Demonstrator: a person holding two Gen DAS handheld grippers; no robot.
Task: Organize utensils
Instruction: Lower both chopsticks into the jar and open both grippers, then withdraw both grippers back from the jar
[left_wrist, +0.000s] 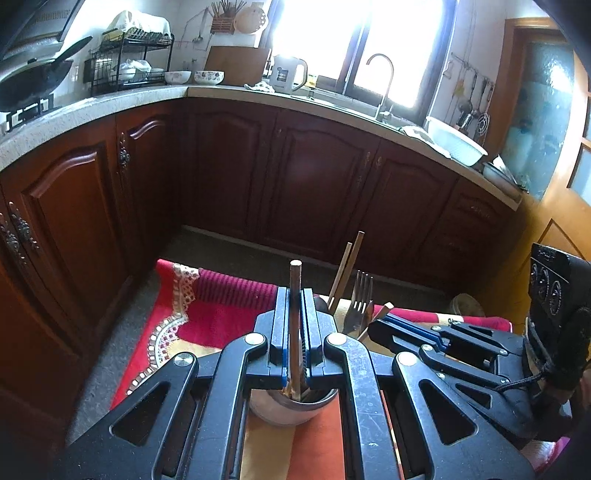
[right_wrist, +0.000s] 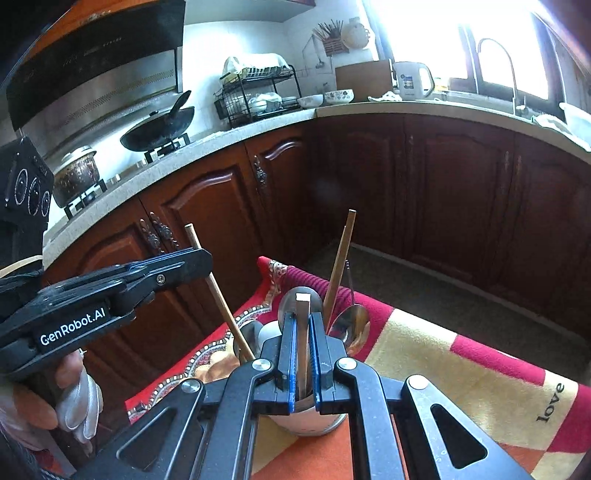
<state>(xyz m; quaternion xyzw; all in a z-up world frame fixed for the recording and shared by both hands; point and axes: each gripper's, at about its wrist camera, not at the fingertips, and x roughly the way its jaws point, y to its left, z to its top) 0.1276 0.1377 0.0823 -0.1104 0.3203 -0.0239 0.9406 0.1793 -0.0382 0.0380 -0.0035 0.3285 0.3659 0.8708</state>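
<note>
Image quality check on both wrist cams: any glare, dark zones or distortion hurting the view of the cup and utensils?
Left wrist: the bright kitchen window is blown out and hazes the dark wooden cabinets; the fisheye bends the pale countertop. Right wrist: the same window glares at top right and the corners vignette black, yet the round metal cup and thin wooden chopstick read sharp.

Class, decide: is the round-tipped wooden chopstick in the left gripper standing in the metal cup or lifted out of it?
In: the round-tipped wooden chopstick, clamped by the left gripper, has its lower end inside the metal cup.
</note>
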